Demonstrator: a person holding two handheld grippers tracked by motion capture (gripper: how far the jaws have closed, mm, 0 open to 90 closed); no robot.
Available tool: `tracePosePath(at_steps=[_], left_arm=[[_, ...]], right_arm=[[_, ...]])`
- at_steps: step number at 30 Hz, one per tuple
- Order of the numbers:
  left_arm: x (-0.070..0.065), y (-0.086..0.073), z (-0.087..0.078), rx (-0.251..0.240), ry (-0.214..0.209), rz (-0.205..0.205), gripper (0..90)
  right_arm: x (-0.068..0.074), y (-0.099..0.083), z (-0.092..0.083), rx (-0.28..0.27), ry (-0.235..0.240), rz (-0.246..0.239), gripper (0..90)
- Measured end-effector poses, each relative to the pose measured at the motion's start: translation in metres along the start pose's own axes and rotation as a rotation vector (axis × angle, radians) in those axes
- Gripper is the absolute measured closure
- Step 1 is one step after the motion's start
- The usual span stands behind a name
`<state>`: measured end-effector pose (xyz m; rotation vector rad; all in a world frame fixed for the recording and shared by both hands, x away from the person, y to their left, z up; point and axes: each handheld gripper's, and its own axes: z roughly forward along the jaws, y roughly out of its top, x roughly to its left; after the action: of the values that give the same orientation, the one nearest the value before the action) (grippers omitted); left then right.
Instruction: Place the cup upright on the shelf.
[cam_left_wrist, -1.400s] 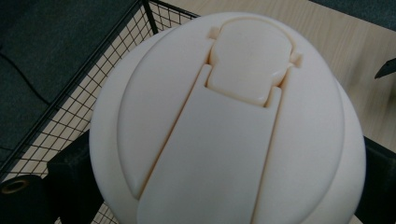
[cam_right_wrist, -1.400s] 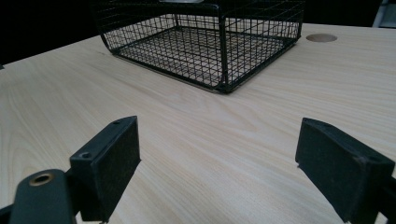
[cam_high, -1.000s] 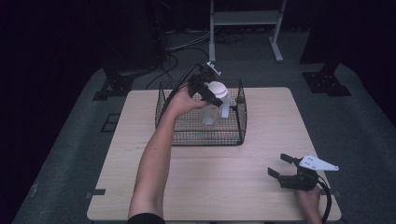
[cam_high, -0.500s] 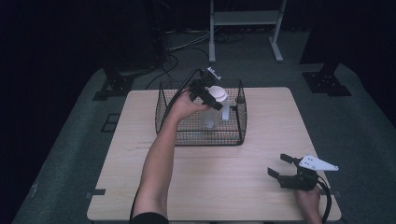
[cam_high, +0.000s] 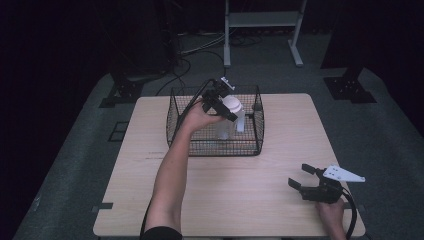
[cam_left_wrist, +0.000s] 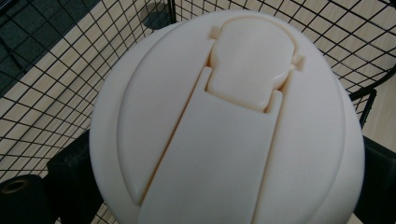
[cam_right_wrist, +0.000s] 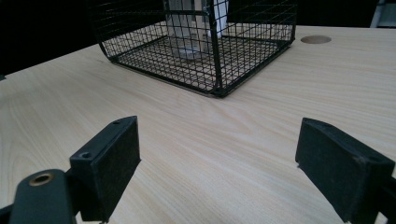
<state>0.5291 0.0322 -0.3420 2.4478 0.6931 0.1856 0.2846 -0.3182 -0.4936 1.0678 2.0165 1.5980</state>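
Observation:
A clear bottle with a cream flip-top lid (cam_high: 233, 104) stands upright inside a black wire basket (cam_high: 215, 152) at the back middle of the table. My left gripper (cam_high: 226, 109) reaches over the basket's left rim and is shut on the lid. In the left gripper view the lid (cam_left_wrist: 229, 121) is very close, with a black pad (cam_left_wrist: 70, 172) pressed against each side of it. My right gripper (cam_high: 300, 176) rests low at the table's front right, open, with nothing between its pads (cam_right_wrist: 109, 161). From there the basket (cam_right_wrist: 210, 70) lies ahead with the bottle's clear body (cam_right_wrist: 186, 28) inside.
A slim white object (cam_high: 241, 120) stands beside the bottle in the basket. The wooden table (cam_high: 240, 200) has a round cable hole (cam_right_wrist: 316, 39) past the basket. Dark floor, cables and a metal stand (cam_high: 260, 20) lie beyond the far edge.
The left hand and the bottle it holds have sunk slightly lower in the basket. The right gripper has stayed where it was.

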Motion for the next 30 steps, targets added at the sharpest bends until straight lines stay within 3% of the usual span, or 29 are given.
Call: tracePosePath(at_steps=[10, 30], left_arm=[[0.003, -0.016, -0.003, -0.021, -0.001, -0.005, 5.0], [0.001, -0.024, -0.007, -0.064, -0.003, 0.0, 3.1]], right_arm=[[0.003, 0.0, 0.002, 0.015, 0.006, -0.015, 12.8], [0.005, 0.0, 0.003, 0.033, 0.009, -0.033, 12.8]])
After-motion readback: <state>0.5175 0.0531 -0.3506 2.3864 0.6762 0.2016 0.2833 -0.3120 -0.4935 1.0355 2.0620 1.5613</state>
